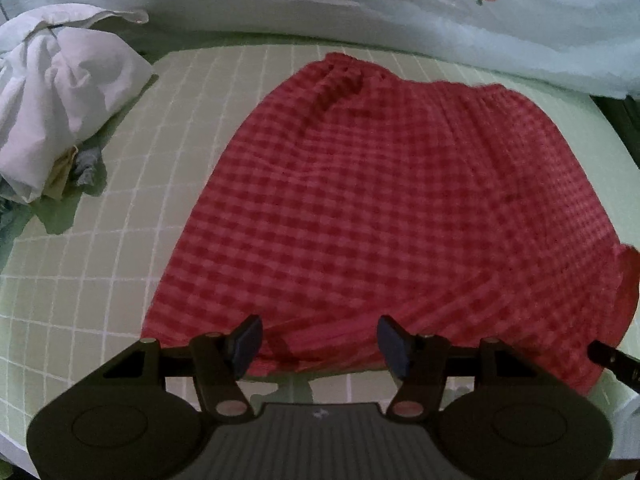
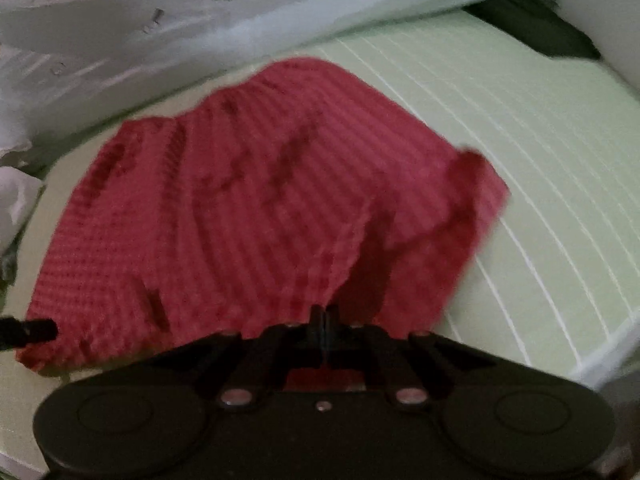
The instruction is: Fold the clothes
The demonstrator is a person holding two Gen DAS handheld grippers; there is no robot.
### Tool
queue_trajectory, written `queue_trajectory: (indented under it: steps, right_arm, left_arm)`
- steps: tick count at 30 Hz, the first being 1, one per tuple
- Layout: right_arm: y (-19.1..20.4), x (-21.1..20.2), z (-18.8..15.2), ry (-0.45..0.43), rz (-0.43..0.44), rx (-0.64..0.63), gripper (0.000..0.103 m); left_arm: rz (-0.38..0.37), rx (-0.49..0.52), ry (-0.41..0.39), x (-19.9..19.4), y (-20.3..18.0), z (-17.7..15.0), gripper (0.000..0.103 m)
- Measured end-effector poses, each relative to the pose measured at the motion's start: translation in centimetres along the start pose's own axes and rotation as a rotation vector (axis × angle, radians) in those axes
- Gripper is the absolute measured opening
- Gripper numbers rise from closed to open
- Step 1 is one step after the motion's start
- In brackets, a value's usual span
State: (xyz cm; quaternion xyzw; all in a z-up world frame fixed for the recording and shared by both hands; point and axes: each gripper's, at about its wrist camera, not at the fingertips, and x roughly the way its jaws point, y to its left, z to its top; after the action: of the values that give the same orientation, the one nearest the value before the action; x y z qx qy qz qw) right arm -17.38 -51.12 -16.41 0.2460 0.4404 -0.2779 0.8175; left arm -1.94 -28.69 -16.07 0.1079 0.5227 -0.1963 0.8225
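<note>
Red gingham garment [image 1: 384,208]: spread on gridded green mat [image 1: 80,280], gathered band at far edge, creases across it; right side lifted into bunched fold. We hold left hand-held gripper [image 1: 320,342] with fingers apart, over near hem. We hold right hand-held gripper [image 2: 322,320] pinched together on near hem. Crumpled white cloth pile [image 1: 60,112] far left, apart from garment. Carrot-print white sheet [image 1: 440,12] along far side. Bare mat right of garment.

Motion-blurred red checked cloth [image 2: 240,208] hem inside right claw [image 2: 323,314]
</note>
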Motion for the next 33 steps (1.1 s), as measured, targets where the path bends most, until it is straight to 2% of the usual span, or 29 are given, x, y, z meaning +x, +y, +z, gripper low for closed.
queue_trajectory:
  steps: [4, 5, 6, 9, 12, 16, 17, 21, 23, 25, 27, 29, 33]
  right_arm:
    - [-0.6, -0.6, -1.1, 0.018, -0.027, 0.026, 0.006]
    - [-0.8, -0.9, -1.1, 0.007, -0.03, 0.033, 0.013]
    - [-0.9, -1.1, -1.1, -0.007, -0.033, 0.04, 0.024]
    - [-1.7, -1.7, 0.0, -0.076, -0.052, 0.051, 0.038]
    - [-2.5, -1.6, 1.7, -0.117, -0.088, 0.065, 0.044]
    - [-2.7, -1.1, 3.2, -0.135, -0.087, 0.073, 0.046]
    - [-2.4, -0.9, 3.4, -0.136, -0.091, 0.063, 0.049]
    - [0.1, -0.7, 3.4, -0.158, -0.075, -0.002, 0.066]
    - [1.9, -0.8, 3.2, -0.18, -0.057, -0.053, 0.071]
    - [3.8, -0.9, 3.0, -0.202, -0.04, -0.103, 0.074]
    - [5.8, -1.1, 2.7, -0.234, -0.031, -0.163, 0.08]
    - [8.1, -1.4, 2.2, -0.263, -0.066, -0.225, 0.08]
    - [11.3, -2.4, 1.3, -0.339, -0.169, -0.245, 0.082]
  left_arm:
    - [-0.001, -0.004, 0.014, 0.1, 0.3, -0.5, 0.064]
    - [0.0, -0.009, 0.015, 0.1, 0.4, -0.6, 0.064]
    - [0.002, -0.012, 0.014, 0.0, 0.4, -0.7, 0.064]
    - [0.016, -0.029, 0.005, -0.4, 0.7, -1.1, 0.064]
    - [0.037, -0.058, -0.004, -1.0, 1.1, -1.3, 0.064]
    - [0.071, -0.096, -0.013, -1.8, 1.9, -1.6, 0.065]
    - [0.08, -0.109, -0.013, -1.9, 2.1, -1.7, 0.065]
    - [0.114, -0.154, -0.006, -2.5, 3.2, -2.6, 0.065]
    - [0.129, -0.176, -0.01, -2.8, 4.1, -3.4, 0.065]
    - [0.143, -0.198, -0.019, -3.1, 5.1, -4.2, 0.071]
    - [0.151, -0.21, -0.014, -3.0, 6.5, -4.7, 0.072]
    - [0.148, -0.216, -0.013, -3.0, 7.9, -5.0, 0.072]
    - [0.135, -0.223, -0.033, -3.7, 10.8, -5.1, 0.072]
